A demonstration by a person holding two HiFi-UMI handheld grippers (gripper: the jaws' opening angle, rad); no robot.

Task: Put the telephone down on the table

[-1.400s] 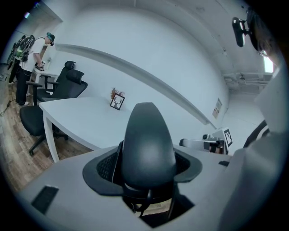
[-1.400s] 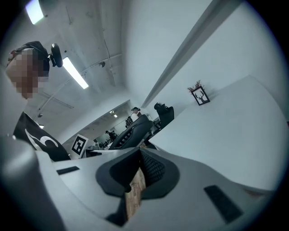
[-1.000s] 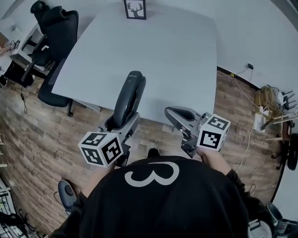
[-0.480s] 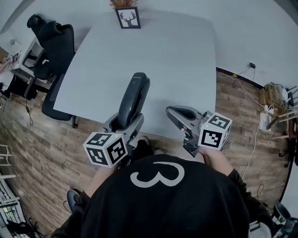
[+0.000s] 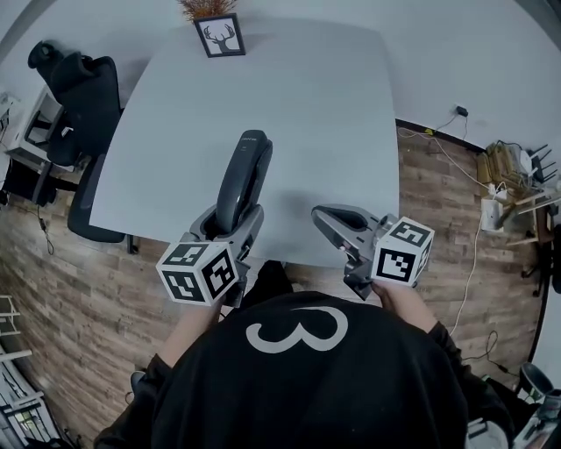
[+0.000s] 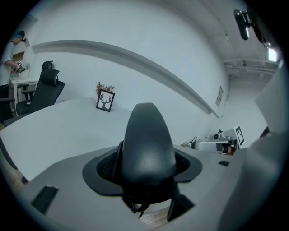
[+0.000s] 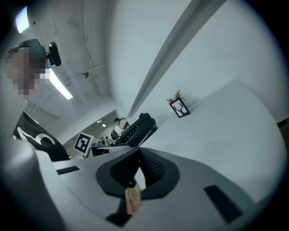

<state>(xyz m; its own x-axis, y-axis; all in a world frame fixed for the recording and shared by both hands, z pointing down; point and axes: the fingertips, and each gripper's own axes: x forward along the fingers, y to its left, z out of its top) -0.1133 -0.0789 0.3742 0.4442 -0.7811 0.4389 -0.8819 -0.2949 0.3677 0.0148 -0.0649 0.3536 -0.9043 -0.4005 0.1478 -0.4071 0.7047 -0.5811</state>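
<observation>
At six o'clock in the head view a person's black top point(image 5: 298, 386) with a white looped mark fills the bottom of the picture, and both arms reach forward from it. The left gripper point(image 5: 235, 221), at about seven o'clock from the table's middle, has its jaws closed on the lower end of the telephone point(image 5: 243, 175). This is a dark handset whose length runs away from the jaws toward twelve o'clock, over the near part of the table point(image 5: 307, 114). The left gripper view shows the handset's rounded end wedged between the two pads. Whether its far end touches the table top cannot be told. At five o'clock the right gripper point(image 5: 321, 219) is level with the table's near edge, well apart from the handset. The right gripper view shows its jaws drawn together at the tips with nothing between them. The pale grey table top stretches away beyond both grippers. At its far edge, near eleven o'clock, stands a small framed deer picture point(image 5: 219, 36) with a dry sprig point(image 5: 203, 7) just behind it. A black office chair point(image 5: 83, 83) is off the table at ten o'clock, on the wood-plank floor point(image 5: 70, 289). At three o'clock, cables and a power strip point(image 5: 491, 210) lie along the wall.
</observation>
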